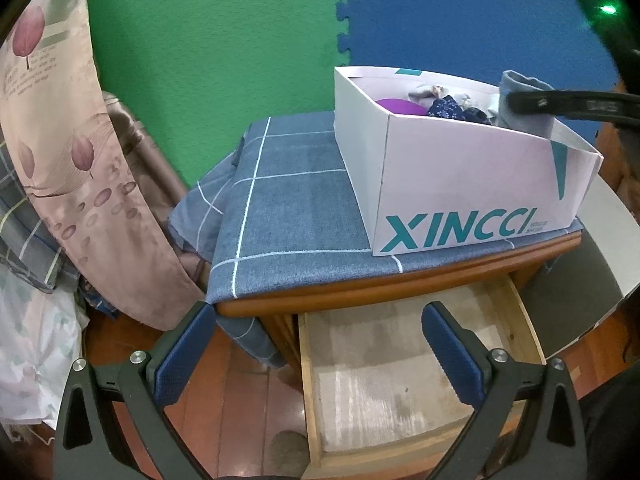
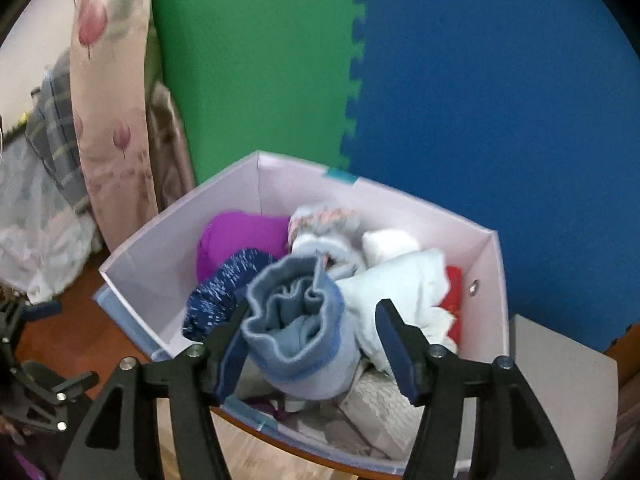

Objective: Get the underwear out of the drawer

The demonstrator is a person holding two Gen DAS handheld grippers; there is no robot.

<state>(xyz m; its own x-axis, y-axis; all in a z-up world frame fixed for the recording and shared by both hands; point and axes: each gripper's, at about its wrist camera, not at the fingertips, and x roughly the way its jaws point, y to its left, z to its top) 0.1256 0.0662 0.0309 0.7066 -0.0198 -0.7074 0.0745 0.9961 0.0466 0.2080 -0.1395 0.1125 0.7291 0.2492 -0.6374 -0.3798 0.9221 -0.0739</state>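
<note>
Left gripper: lower middle of the left wrist view, blue pads spread wide, nothing between them, poised above the drawer.
Drawer: pulled out at lower centre, pale wooden floor bare.
Shoe box: white, teal "XINCCI" lettering, right of centre, resting on a blue checked cloth over the wooden cabinet.
Right gripper: lower centre of the right wrist view, over the box, jaws parted; left pad touching the roll, right pad clear of it, so released.
Grey-blue underwear roll: between the right jaws, at the near end of the box.
Other contents: purple garment, dark blue speckled piece, white bundle, red item.
Background: green and blue foam mats across the top; floral curtain at left.
</note>
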